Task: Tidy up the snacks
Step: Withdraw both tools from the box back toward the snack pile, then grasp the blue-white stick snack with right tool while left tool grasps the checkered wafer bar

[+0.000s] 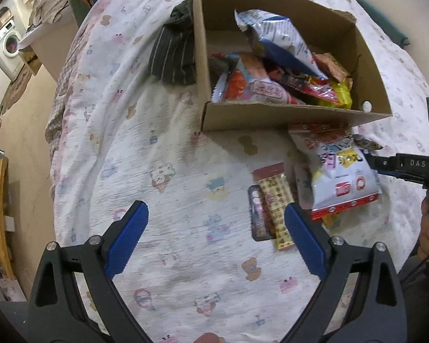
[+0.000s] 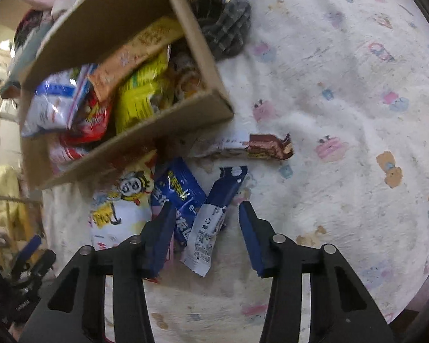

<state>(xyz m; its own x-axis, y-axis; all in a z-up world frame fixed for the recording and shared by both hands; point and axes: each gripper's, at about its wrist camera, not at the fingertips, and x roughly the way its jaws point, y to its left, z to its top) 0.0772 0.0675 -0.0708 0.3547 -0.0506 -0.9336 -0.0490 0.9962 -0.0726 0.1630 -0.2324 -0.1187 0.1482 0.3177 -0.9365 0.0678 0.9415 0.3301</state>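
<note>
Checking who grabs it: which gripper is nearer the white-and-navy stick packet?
Right. The right gripper straddles the white-and-navy stick packet; the left gripper hovers apart over the bedsheet.

Cardboard box (image 1: 286, 115) holds snack packets (image 1: 274, 65); others (image 1: 343, 171) lie beside.

The light is soft and even, rather dim indoor light. Both views are strongly curved at the edges, with black corners. The brown cardboard box (image 2: 123, 65) is smeared by motion blur in the right wrist view. A shiny white-and-blue foil bag (image 1: 277, 40) shows small glare.
</note>
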